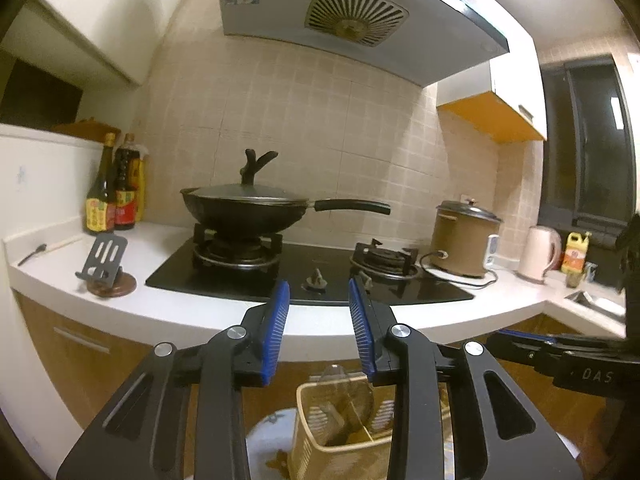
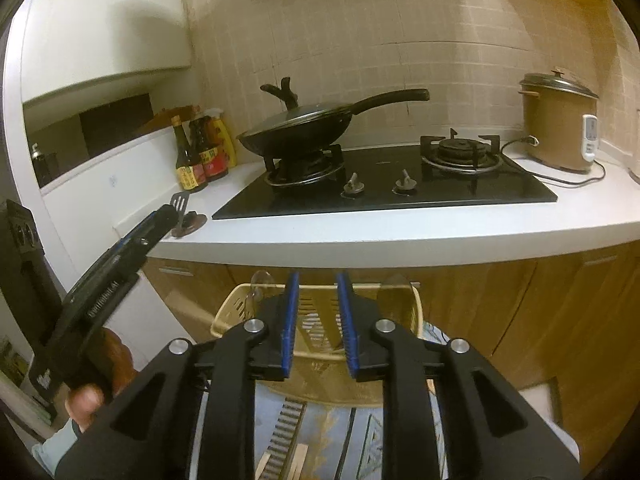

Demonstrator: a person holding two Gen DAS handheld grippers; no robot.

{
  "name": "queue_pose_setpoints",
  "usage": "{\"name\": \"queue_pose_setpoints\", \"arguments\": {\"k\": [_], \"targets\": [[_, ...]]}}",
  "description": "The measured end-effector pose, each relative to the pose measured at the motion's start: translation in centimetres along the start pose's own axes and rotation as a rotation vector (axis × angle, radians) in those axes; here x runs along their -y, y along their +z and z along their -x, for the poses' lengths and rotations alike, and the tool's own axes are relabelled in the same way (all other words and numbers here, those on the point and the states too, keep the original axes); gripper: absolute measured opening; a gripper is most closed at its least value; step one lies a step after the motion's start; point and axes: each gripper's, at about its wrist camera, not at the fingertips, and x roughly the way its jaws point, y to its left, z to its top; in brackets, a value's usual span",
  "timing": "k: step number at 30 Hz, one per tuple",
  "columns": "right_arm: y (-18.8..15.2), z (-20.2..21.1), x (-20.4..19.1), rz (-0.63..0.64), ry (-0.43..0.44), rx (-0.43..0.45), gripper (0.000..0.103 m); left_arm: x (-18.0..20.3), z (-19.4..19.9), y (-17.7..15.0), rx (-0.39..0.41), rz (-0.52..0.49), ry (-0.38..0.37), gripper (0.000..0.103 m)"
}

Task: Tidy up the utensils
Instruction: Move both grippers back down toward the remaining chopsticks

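Fingers of the left gripper (image 1: 319,300) and the right gripper (image 2: 318,312) are seen partly apart, with nothing clamped between them; a beige slotted basket (image 2: 236,312) is seen low, below the counter edge (image 2: 400,236); it is judged light, stiff plastic, best taken by the rim; a slotted spatula (image 1: 105,255) stands on the counter, far left.

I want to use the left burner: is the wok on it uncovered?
No, a glass lid with a dark forked knob sits on the wok over the left burner.
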Motion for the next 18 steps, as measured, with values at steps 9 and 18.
{"name": "queue_pose_setpoints", "arguments": {"k": [9,18], "targets": [[-1.3,6.7,-1.0,-0.024,-0.024,0.047,0.060,-0.4,5.6,1.8,-0.061,0.060,-0.088,0.034],[-4.6,8.7,-2.3,-0.056,-0.081,-0.105,0.060,0.8,9.5,-0.3,-0.285,0.029,-0.187,0.040]]}}
